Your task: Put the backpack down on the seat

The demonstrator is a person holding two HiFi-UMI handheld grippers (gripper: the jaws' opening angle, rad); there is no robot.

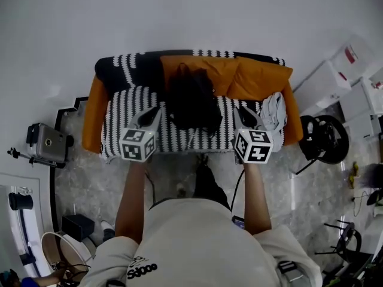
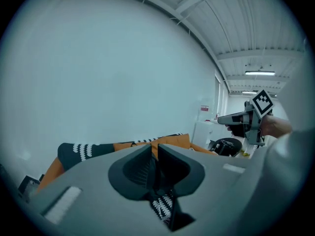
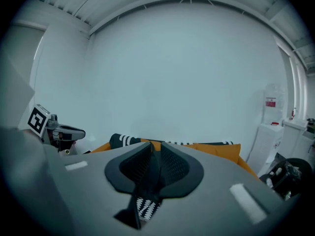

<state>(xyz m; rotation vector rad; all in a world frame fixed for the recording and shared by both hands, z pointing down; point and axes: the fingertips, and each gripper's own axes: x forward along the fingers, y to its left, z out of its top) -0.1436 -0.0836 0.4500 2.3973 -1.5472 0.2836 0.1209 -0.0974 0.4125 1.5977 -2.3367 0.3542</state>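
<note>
The backpack sits upright in the middle of the seat, its back leaning on the backrest of the orange sofa, which is draped with a black-and-white striped throw. Neither strap nor body looks gripped; it seems to stand by its own weight.

At about seven o'clock from it the left tongs hang just off its lower corner, apart from it. Their two halves are drawn almost together with only a slit between, and nothing is in them. At five o'clock the right tongs are the same: nearly pressed together, empty, clear of the bag.

At three o'clock a pale crumpled cloth lies on the seat, and an orange cushion sits at two o'clock.

To my eye the job is done: the bag is down and let go, and only drawing the arms away remains.
</note>
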